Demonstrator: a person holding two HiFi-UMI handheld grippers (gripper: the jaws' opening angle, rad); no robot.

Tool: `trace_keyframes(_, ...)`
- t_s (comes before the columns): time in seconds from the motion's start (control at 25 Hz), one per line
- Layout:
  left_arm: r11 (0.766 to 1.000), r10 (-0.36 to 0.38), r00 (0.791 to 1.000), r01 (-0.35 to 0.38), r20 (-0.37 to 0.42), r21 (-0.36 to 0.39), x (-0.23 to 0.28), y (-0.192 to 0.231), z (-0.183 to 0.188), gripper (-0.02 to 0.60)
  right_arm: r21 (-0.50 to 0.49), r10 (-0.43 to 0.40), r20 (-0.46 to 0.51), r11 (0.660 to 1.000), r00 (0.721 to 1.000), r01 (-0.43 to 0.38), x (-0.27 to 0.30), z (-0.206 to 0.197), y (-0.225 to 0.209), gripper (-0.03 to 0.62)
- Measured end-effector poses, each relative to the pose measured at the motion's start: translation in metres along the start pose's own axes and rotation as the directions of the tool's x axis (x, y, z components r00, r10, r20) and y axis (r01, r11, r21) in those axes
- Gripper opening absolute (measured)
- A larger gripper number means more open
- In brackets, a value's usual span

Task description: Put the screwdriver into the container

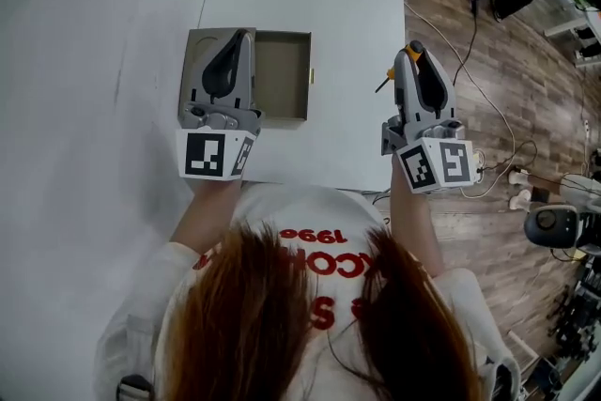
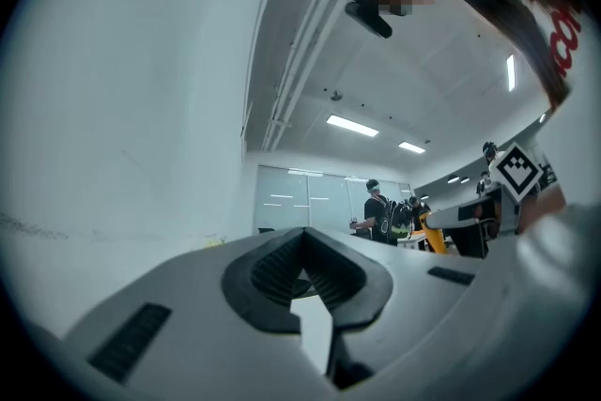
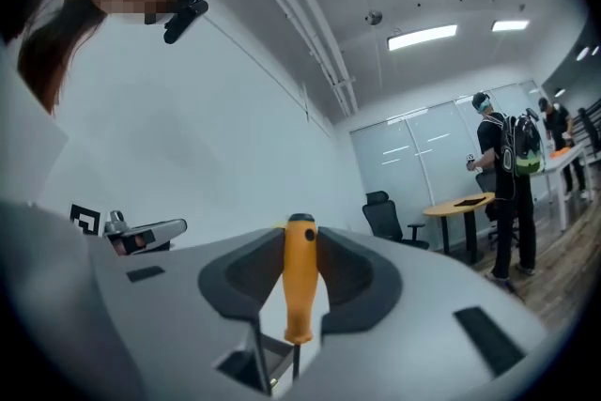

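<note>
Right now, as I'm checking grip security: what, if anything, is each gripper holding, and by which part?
The right gripper is shut on the orange-handled, thin-shafted metal screwdriver, clamped across its handle. The left gripper holds nothing.
</note>
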State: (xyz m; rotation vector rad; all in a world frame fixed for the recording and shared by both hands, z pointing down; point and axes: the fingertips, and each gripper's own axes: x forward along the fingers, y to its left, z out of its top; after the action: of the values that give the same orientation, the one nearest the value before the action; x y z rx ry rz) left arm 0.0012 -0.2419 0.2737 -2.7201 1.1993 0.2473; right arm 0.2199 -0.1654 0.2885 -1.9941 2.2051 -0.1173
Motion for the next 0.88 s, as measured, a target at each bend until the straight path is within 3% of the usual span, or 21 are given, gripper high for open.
trace_keyframes(0.16,0.999,0.035,0.999,-0.035,0.008,0.018,-0.012,0.005,0.000,0.005,0.011,0.045,-0.010,0.999,0.999,-0.045,0.000,-0.004,0.011,0.109)
trace_keyframes(0.32,0.993,0.108,0.994,-0.108,0.000,0.039,-0.034,0.014,0.005,0.005,0.021,0.157,-0.041,0.987,0.987,-0.157,0.009,-0.010,0.039,0.109)
trace_keyframes(0.64,0.964,0.258,0.966,-0.258,-0.002,0.068,-0.077,0.050,0.018,0.005,0.061,0.359,-0.068,0.933,0.931,-0.355,0.041,-0.020,0.109,0.109)
trace_keyframes(0.88,0.949,0.312,0.949,-0.309,-0.041,0.059,-0.097,0.066,0.010,0.005,0.144,0.417,-0.209,0.908,0.885,-0.394,0.064,-0.072,0.130,0.109)
